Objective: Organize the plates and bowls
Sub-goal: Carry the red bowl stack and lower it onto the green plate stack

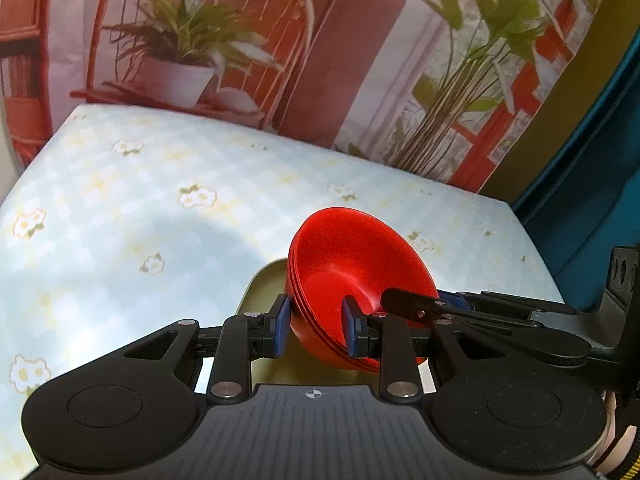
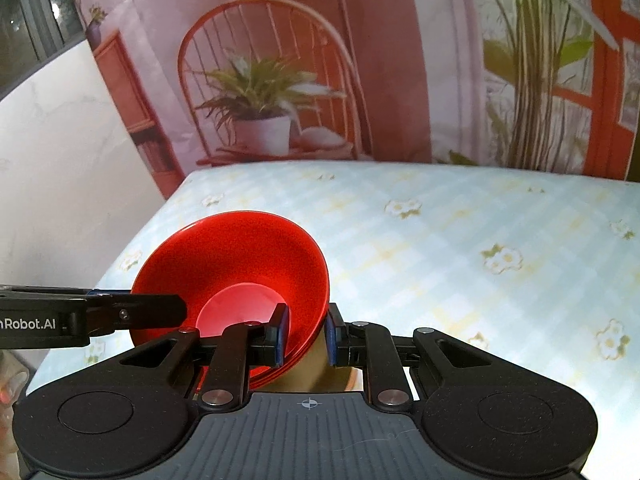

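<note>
Flower-print checked cloth covers the tabletop (image 2: 460, 240), backed by a printed curtain of one chair and potted plants. Left gripper (image 1: 316, 330): its two fingers (image 1: 282, 326) straddle the near rim of the red bowls (image 1: 360, 256), closed partway onto that wall. Right gripper (image 2: 306, 334): its two fingers (image 2: 280, 334) grip the opposite rim likewise. At least three nested rims are countable. Tilted between both grippers, the stack sits over one olive plate (image 1: 264, 288).
</note>
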{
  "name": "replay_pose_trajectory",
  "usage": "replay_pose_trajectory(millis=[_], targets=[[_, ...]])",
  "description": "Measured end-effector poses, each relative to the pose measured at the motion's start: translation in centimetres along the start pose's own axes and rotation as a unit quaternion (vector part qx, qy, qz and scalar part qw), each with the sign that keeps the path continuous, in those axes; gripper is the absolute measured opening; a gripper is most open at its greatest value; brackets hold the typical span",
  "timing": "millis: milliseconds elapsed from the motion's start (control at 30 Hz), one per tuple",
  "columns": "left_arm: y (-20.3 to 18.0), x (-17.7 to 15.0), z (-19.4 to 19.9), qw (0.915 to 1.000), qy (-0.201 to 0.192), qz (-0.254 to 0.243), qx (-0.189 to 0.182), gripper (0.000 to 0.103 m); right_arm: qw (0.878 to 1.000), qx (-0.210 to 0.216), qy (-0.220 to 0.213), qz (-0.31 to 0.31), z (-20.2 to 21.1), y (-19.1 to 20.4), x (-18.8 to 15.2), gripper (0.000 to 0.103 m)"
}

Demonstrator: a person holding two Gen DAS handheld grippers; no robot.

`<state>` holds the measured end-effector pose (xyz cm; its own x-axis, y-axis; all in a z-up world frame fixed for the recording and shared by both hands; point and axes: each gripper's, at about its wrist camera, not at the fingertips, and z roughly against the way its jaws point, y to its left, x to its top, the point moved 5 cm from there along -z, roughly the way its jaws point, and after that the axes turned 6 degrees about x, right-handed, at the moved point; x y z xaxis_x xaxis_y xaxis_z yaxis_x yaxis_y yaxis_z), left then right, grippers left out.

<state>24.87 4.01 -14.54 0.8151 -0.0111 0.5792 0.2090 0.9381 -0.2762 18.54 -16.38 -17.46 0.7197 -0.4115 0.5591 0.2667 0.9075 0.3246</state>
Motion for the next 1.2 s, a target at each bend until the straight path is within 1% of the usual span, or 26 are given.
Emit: replay_pose_trajectory(millis=[333,567,800,933,1100,1200], targets=[[0.9,-1.3,-2.0,0.9995,0.026,0.015,0.002,0.029,1.0,-0.012,0.023,0.012,-1.7,0.2,-0.9,0.017],[1.0,-1.5,-2.7,0.9997,0.023,0.005,0.011,0.029,0.999,-0.02,0.031,0.019,-2.6,0.3,-1.3,0.017],[0.7,-1.3,-2.7,0.9996,0.021,-0.006,0.017,0.029,0.999,-0.024,0.03,0.018,-2.7,0.2,-1.3,0.017],[0.6,-1.2,-2.5,0.9993,0.019,-0.015,0.028,0.03,0.999,-0.026,0.023,0.016,-2.3,0.1,-1.3,0.022],[0.4,-0.9,-2.0,0.9989,0.013,-0.024,0.039,0.03,0.999,-0.029,0.017,0.014,-1.7,-0.3,-1.0,0.025],[0.3,-0.6,-1.5,0.9986,0.007,-0.03,0.043,0.031,0.999,-0.033,0.012,0.015,-1.3,-0.4,-0.9,0.03]])
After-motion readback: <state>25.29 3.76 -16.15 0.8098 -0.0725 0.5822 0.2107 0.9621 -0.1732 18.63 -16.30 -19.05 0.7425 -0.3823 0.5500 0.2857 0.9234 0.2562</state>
